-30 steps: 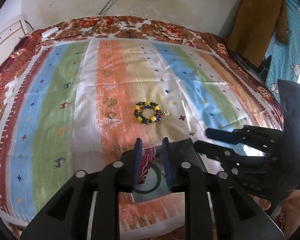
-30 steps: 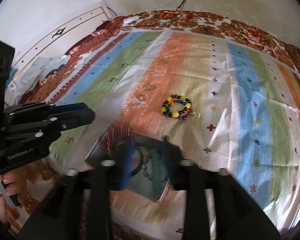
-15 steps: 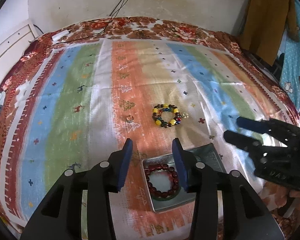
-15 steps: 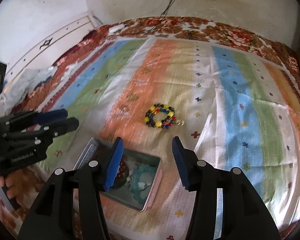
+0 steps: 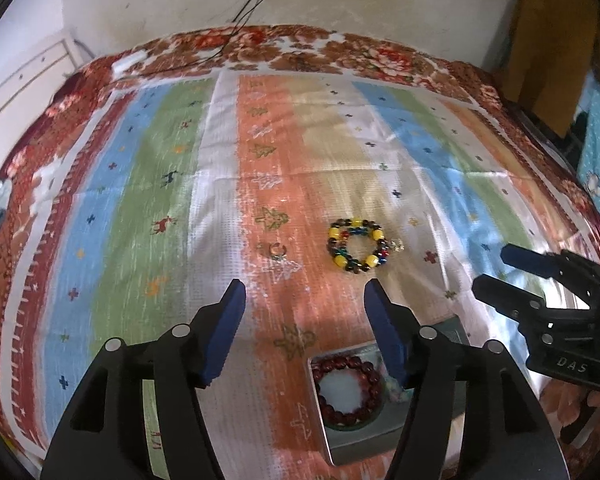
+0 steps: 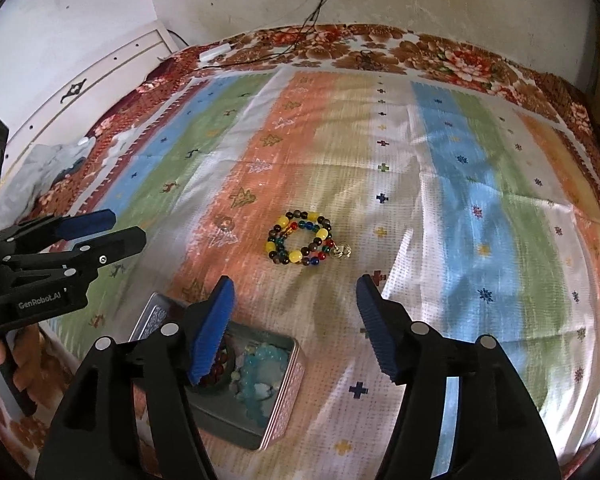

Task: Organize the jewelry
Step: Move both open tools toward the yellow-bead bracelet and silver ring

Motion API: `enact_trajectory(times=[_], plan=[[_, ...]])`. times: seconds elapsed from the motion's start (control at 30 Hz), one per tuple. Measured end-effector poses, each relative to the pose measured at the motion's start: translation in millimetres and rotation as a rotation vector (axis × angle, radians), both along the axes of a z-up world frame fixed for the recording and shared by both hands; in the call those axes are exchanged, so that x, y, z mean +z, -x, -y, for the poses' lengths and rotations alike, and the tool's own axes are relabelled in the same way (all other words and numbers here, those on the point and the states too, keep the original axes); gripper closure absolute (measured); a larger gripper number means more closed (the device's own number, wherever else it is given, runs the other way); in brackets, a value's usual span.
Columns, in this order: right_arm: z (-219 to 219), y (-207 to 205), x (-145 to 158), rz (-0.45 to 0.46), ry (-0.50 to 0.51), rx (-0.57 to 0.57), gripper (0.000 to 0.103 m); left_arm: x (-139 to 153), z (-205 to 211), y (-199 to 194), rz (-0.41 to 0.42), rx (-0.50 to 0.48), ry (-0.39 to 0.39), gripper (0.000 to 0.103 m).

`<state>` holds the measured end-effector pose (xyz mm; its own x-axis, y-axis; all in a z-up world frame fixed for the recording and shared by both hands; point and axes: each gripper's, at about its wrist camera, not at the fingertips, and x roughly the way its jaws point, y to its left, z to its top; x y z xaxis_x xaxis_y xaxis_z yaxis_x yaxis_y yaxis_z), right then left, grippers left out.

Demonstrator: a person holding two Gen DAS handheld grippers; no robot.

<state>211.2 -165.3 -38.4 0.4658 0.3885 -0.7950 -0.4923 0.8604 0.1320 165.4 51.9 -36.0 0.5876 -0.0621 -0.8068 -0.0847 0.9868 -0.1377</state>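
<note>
A multicoloured bead bracelet (image 5: pixel 356 250) (image 6: pixel 300 242) lies on the striped bedspread, with a small ring (image 5: pixel 277 250) (image 6: pixel 225 223) to its left. An open metal tin (image 5: pixel 356 420) (image 6: pixel 278 396) near the bed's front edge holds a dark red bead bracelet (image 5: pixel 348 386) and a pale blue one (image 6: pixel 260 376). My left gripper (image 5: pixel 302 308) is open and empty, above the cloth short of the ring and bracelet. My right gripper (image 6: pixel 294 300) is open and empty, just short of the multicoloured bracelet, tin at its left finger.
The bedspread (image 5: pixel 160 184) covers the whole bed up to a white wall. A white charger and cables (image 5: pixel 129 62) lie at the far edge. A headboard (image 6: pixel 100 80) stands at left. Brown clothing (image 5: pixel 548 40) hangs at right.
My left gripper opened, let the red bracelet drop into the tin, then pulled back and left. My right gripper opened wide and swung towards the multicoloured bracelet.
</note>
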Motion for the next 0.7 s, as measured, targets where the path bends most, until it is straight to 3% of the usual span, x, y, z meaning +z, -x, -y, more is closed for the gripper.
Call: enact_trajectory(times=[0.37, 0.7], plan=[[-3.5, -35.4, -13.6, -0.078, -0.028, -0.039, 0.04, -12.4, -13.6, -25.6, -0.043, 0.026, 0.029, 0.042], [-18.8, -57.9, -26.1, -0.091, 0.02, -0.028, 0.04, -24.7, -9.8, -55.0, -0.072, 0.011, 0.012, 0.042]])
